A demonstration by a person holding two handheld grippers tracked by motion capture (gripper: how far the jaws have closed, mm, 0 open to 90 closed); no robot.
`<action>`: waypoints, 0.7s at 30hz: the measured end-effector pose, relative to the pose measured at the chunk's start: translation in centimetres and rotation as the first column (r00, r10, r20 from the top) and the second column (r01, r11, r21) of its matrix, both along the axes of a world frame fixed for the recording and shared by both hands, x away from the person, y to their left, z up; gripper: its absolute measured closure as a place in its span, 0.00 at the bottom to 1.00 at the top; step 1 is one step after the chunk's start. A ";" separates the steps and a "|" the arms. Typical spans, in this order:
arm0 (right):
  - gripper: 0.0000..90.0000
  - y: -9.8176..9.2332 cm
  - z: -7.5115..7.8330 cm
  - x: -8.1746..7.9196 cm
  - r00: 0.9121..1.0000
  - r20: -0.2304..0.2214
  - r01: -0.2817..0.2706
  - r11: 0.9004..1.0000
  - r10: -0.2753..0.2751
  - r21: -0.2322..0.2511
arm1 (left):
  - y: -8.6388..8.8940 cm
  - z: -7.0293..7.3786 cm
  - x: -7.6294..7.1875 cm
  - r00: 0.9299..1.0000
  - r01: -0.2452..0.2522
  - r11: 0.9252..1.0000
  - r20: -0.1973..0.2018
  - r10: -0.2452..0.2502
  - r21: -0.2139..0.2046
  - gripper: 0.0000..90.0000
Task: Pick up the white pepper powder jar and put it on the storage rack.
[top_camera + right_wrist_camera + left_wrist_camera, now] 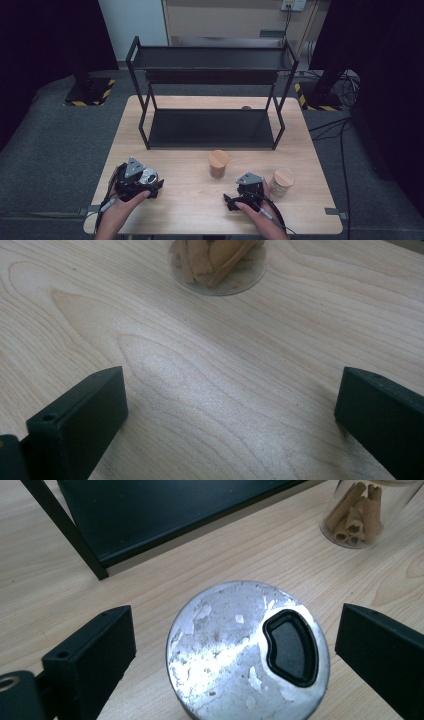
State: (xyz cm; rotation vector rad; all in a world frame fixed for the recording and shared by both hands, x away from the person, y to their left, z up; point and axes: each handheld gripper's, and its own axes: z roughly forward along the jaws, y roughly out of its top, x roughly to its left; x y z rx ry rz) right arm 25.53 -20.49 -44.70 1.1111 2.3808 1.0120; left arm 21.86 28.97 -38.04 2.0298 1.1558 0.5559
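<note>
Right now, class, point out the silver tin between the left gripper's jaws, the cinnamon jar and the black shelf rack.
silver tin [235,650]: left gripper view, on its scuffed lid.
cinnamon jar [218,159]: high view, on its wooden lid.
black shelf rack [210,128]: high view, on its lower shelf.

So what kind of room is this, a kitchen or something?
Probably a lab or test room, not a kitchen: the small wooden table stands on grey carpet, dark curtains hang at the sides, loose cables run over the floor, and yellow-black warning tape marks the stands.

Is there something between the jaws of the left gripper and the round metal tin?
Nothing visible. The left gripper is open, one jaw on each side of the metal tin, with only bare table in the gaps.
</note>
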 end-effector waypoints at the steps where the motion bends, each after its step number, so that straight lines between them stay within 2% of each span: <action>1: 0.01 0.0 0.0 0.0 1.000 0.000 0.000 1.000 0.000 0.000 | 0.0 -0.1 0.0 1.000 0.000 1.000 -0.001 0.000 -0.001 0.02; 21: 0.01 0.0 0.0 0.0 1.000 0.000 0.000 1.000 0.000 0.000 | 0.5 -2.1 -0.4 1.000 0.000 1.000 0.000 0.000 -0.019 0.02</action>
